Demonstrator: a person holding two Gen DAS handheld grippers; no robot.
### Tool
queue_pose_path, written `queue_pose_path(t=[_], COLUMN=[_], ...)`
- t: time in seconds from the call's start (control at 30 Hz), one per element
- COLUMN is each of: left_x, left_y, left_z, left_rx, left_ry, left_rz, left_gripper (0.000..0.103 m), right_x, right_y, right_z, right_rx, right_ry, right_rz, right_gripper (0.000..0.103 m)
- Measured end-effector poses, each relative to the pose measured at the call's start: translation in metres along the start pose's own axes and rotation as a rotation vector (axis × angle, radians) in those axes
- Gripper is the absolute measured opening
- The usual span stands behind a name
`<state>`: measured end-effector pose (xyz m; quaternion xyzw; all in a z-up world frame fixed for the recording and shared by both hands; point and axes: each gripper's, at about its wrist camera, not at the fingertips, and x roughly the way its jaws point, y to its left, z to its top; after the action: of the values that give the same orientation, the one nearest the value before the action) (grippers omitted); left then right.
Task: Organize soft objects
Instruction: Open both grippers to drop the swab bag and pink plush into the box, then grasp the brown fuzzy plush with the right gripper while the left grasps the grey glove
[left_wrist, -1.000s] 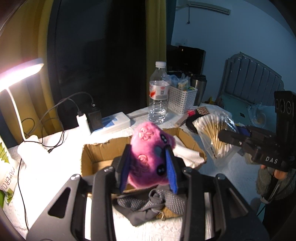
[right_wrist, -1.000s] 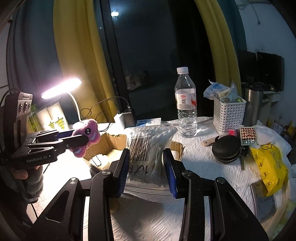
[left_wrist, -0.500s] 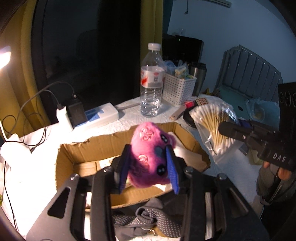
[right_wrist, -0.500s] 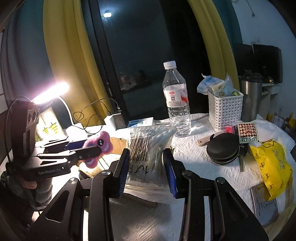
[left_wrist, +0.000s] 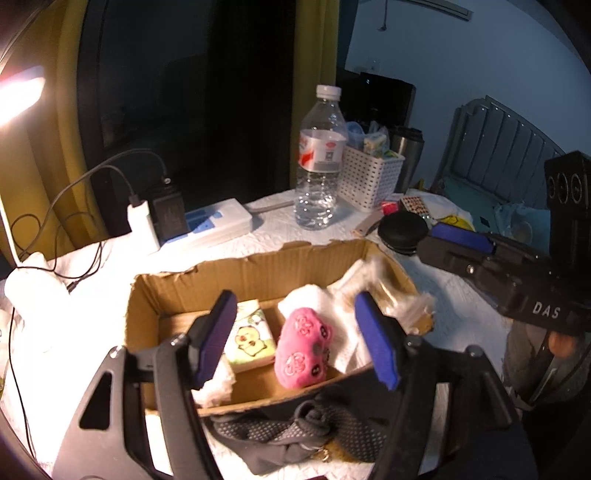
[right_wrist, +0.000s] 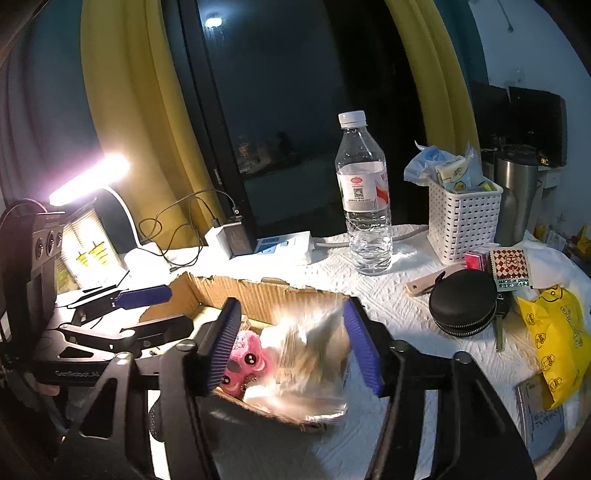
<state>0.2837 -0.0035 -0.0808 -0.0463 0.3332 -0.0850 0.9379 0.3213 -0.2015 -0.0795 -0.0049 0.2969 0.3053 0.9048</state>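
Note:
A pink plush toy (left_wrist: 303, 348) lies inside the open cardboard box (left_wrist: 258, 269), beside a small tissue pack (left_wrist: 248, 336) and white cloth. My left gripper (left_wrist: 295, 339) is open and empty just above the box. In the right wrist view the plush (right_wrist: 245, 363) lies in the box (right_wrist: 266, 295), and a blurred clear bag of cotton swabs (right_wrist: 310, 354) lies over the box's near right corner. My right gripper (right_wrist: 291, 347) is open around that bag, not gripping it. A dark grey knitted item (left_wrist: 295, 435) lies in front of the box.
A water bottle (right_wrist: 364, 199), white basket (right_wrist: 463, 218), power strip (right_wrist: 284, 245) with chargers, black round case (right_wrist: 463, 302), yellow bag (right_wrist: 554, 343) and steel cup (right_wrist: 515, 199) crowd the table behind and right. A lit desk lamp (right_wrist: 88, 177) stands left.
My left gripper opened and the pink plush dropped into the box. My right gripper opened and let the cotton swab bag fall onto the box's corner.

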Motion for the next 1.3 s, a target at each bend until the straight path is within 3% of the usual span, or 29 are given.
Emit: queue_pose_path(t=[0.73,1.3], left_x=[-0.070,-0.093], left_y=[0.028,0.052], left_z=[-0.035,-0.082], left_rx=[-0.039,-0.089], left_ry=[-0.064,-0.040], left_rz=[-0.001,0.000], left_gripper=[0.068,0.069], right_x=[-0.036,-0.025], right_y=[0.062,0.104], right_z=[-0.013,-0.054], right_rx=[-0.067,-0.084], right_ry=[0.020,0.122], right_rz=[-0.036,-0.032], right_gripper=[0.062,0.062])
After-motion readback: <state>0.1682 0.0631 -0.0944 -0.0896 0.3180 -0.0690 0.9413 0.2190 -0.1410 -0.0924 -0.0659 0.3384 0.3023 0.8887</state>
